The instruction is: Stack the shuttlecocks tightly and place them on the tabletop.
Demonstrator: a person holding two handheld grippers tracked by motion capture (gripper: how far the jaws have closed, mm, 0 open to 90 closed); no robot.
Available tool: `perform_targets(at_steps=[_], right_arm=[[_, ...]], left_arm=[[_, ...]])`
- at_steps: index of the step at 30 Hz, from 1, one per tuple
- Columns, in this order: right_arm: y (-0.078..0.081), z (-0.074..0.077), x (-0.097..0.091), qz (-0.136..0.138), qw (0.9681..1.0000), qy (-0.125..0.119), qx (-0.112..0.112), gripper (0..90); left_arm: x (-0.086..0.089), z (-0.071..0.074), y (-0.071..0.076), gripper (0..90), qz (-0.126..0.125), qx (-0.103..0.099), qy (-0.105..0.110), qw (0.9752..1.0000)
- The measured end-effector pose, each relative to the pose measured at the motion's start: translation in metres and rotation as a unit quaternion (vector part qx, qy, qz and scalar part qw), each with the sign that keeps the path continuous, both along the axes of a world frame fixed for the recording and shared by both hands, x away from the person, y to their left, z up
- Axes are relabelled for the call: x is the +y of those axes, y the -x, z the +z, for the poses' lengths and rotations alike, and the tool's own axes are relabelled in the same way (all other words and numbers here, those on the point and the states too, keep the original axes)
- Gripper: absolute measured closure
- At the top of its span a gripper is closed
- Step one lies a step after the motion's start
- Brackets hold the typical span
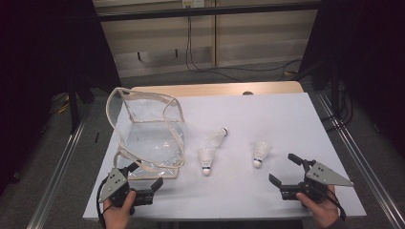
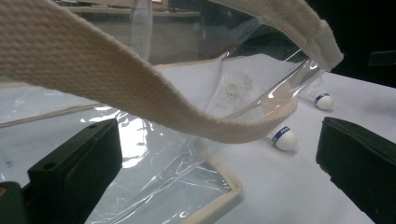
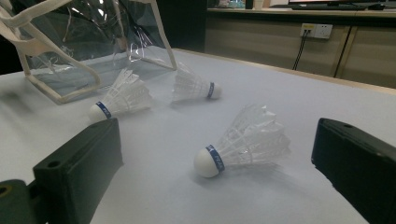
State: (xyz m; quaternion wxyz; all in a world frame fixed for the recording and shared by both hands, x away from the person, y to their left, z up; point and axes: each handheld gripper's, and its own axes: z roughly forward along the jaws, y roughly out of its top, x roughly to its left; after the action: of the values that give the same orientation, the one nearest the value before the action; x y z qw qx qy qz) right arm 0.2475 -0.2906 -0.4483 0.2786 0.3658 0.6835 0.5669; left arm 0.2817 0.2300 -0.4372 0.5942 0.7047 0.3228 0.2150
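Two open claws wait at the near edge of a white bench, with a clear bag and three shuttlecocks ahead of them.

The left claw [image 1: 144,180] is spread wide at the near corner of the clear bag [image 1: 148,138]; in the left gripper view the bag's cream strap [image 2: 140,93] arches above and between the jaws, touching neither as far as can be seen. The right claw [image 1: 285,169] is also wide, holding nothing, and the right shuttlecock [image 1: 260,153] lies on its side just ahead of it (cork tip towards the person). The middle shuttlecock [image 1: 206,160] lies near the bag's right edge, and the far shuttlecock [image 1: 218,137] rests just behind it, almost touching.
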Motion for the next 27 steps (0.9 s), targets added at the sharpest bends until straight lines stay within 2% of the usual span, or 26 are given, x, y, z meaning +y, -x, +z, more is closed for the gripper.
perform_targets(at_steps=[6,12,14,16,19,21,27], right_arm=[[-0.002,0.001,0.000,-0.002,1.0000,0.004,-0.002,1.2],[0.000,0.002,0.000,-0.001,1.0000,0.001,-0.003,1.3],[0.000,0.002,-0.001,-0.002,1.0000,0.000,-0.005,1.4],[0.000,0.003,-0.002,-0.002,1.0000,-0.004,-0.007,1.4],[0.000,0.003,-0.001,0.000,1.0000,0.001,-0.006,1.4],[0.000,0.003,-0.001,-0.001,1.0000,0.000,-0.006,1.4],[0.001,0.005,0.002,0.004,0.9999,0.006,-0.009,1.6]], left_arm=[[-0.003,-0.001,0.000,0.3,-0.004,0.006,0.009,0.9999],[-0.006,0.000,0.001,0.3,-0.017,0.008,-0.002,0.9998],[-0.007,0.000,0.003,0.3,-0.021,0.013,0.008,0.9997],[-0.008,0.000,0.004,0.7,-0.027,0.015,0.006,0.9995],[-0.011,0.001,0.004,0.6,-0.030,0.020,0.019,0.9992],[-0.013,0.001,0.004,0.6,-0.035,0.021,0.011,0.9991],[-0.018,0.000,0.005,0.6,-0.048,0.033,0.010,0.9983]])
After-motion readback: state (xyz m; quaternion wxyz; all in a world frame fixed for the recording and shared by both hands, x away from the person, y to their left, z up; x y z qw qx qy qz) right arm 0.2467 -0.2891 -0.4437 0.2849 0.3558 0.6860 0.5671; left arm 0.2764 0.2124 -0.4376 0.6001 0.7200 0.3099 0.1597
